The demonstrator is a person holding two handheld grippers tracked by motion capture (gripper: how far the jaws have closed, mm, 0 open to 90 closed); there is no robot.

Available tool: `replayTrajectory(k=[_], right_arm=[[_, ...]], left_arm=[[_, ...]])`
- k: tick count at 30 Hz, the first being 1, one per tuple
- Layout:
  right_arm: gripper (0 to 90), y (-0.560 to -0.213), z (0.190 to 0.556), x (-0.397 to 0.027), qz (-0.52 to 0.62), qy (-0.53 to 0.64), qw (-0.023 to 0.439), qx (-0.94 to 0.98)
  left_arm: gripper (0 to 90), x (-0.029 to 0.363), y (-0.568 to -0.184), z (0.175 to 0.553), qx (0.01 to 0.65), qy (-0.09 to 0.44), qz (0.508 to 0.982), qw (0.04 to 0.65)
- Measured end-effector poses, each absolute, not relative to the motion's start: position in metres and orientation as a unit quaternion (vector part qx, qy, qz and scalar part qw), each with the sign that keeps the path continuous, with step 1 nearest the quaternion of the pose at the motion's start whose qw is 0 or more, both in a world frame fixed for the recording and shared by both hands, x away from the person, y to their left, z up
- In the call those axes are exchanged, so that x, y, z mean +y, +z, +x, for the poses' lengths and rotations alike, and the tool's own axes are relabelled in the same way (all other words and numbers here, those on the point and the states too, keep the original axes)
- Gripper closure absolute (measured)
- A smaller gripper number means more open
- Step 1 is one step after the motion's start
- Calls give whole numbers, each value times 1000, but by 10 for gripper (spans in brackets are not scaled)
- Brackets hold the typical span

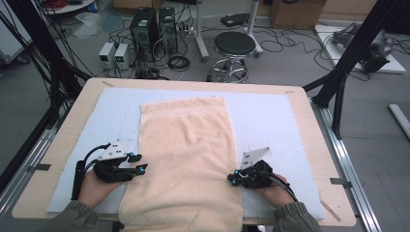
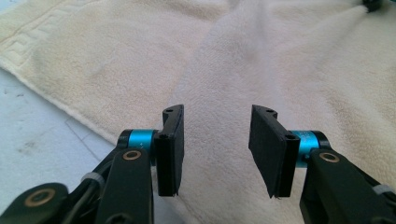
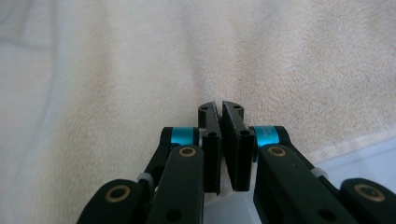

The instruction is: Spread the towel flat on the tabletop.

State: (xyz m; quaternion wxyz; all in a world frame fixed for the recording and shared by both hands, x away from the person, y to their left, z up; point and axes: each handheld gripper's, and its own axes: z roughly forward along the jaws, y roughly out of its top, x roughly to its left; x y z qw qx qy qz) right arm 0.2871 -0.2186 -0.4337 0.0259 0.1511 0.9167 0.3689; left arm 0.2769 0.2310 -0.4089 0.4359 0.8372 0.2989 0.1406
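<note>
- The scene is a workshop room with a grey floor; a wooden table (image 1: 58, 145) fills the middle of the high view and carries one pale blue-white mat (image 1: 275, 121).
- One cream towel (image 1: 186, 159) lies on the mat, in the centre of the frame. It is long and narrow, running from the far part of the mat down to the near edge of the table, where its lower end reaches the bottom of the picture.
- The towel is soft and fluffy, with a woven key-pattern band across its far end, and soft folds show in its surface in the left gripper view (image 2: 233, 70).
- The left gripper (image 1: 139, 163) is at the towel's left edge, lower left of the frame. Its jaws stand partly open over the cloth and hold nothing.
- The right gripper (image 1: 233, 178) is at the towel's right edge, lower right of the frame. Its jaws are closed together at the towel's border; whether any cloth is pinched between them I cannot tell.
- Behind the table, in the upper part of the frame, there are one black round stool (image 1: 234, 46), two computer towers (image 1: 154, 29) and many cables on the floor.
</note>
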Motion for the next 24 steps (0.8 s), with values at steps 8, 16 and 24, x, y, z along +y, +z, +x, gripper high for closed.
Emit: replayTrajectory(k=[8, 16, 24], right_arm=[[740, -426, 272, -229, 156, 400, 39, 902], [632, -421, 310, -222, 191, 405, 94, 889], [580, -435, 336, -219, 228, 393, 84, 887]], left_arm=[[577, 239, -403, 286, 318, 147, 823, 447], [672, 225, -409, 332, 359, 156, 827, 404], [785, 214, -431, 347, 358, 141, 857, 343]])
